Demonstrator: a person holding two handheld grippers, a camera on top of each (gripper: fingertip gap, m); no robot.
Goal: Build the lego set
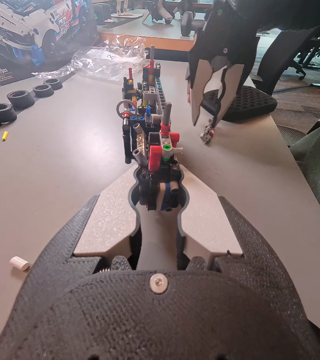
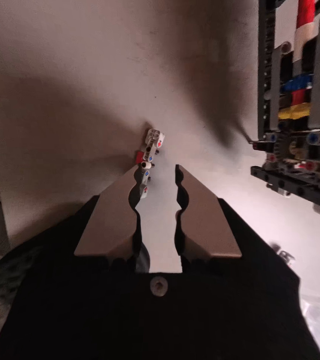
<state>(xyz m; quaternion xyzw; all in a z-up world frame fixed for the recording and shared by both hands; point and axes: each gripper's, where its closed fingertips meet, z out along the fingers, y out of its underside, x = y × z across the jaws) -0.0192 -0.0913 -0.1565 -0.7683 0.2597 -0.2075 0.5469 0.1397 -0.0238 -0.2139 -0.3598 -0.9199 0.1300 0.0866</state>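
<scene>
Landmark: long, part-built chassis of black, grey and red plastic beams and axles (image 1: 147, 120), lying lengthwise on the pale grey table (image 1: 57, 175); all places below are given from it.
Left gripper (image 1: 160, 171): at the near end of the chassis; jaws closed round that end, gripping black beams and a tan-and-blue part; judged to be steadying the build so that a piece can be pressed on without it sliding.
Right gripper (image 2: 156, 169): to the right of the chassis, well apart from it, pointing down at the table; jaws parted and holding nothing.
Small sub-assembly of white-grey beams with red and blue pins (image 2: 151, 155): on the table right of the chassis, near the table edge; the right gripper's left finger (image 2: 116, 204) lies against or just over its near end; real contact cannot be told; the piece is off to one side of the gap, not centred in it.
Step in hand: judged to be picking up the sub-assembly for fitting to the chassis.
Risk: an off-centre close could flick the piece toward the table edge.
Spares: four black rubber tyres (image 1: 20, 98) in a row, far left of the chassis; a small yellow pin (image 1: 5, 135) and a white cylinder (image 1: 19, 263) also left; crumpled clear plastic bags (image 1: 104, 58) and the printed set box (image 1: 28, 35) beyond its far left.
</scene>
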